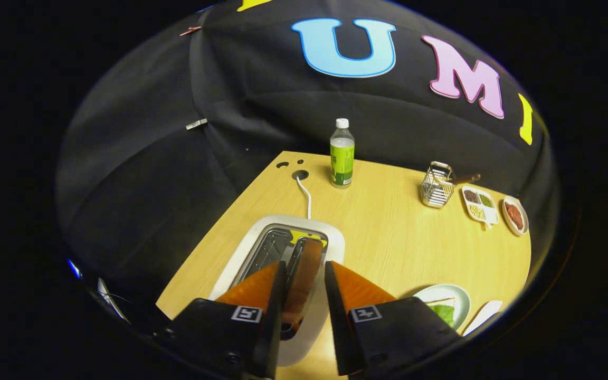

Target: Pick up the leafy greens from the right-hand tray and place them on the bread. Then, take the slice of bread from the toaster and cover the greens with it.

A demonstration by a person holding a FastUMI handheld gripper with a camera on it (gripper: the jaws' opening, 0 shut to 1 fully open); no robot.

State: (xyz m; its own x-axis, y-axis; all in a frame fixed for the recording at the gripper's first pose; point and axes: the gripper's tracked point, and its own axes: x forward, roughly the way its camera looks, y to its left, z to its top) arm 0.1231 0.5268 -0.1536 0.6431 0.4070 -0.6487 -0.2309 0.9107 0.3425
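Two fingers of the gripper (305, 274) are seen apart, straddling the slice of bread (304, 279) standing upright in the right slot of the toaster (283, 248); contact with the slice cannot be judged. Leafy greens (445, 312) are laid on bread on a plate (457, 295) at the near right of the worktop (388, 232). A bottle (342, 153) stands at the far edge.
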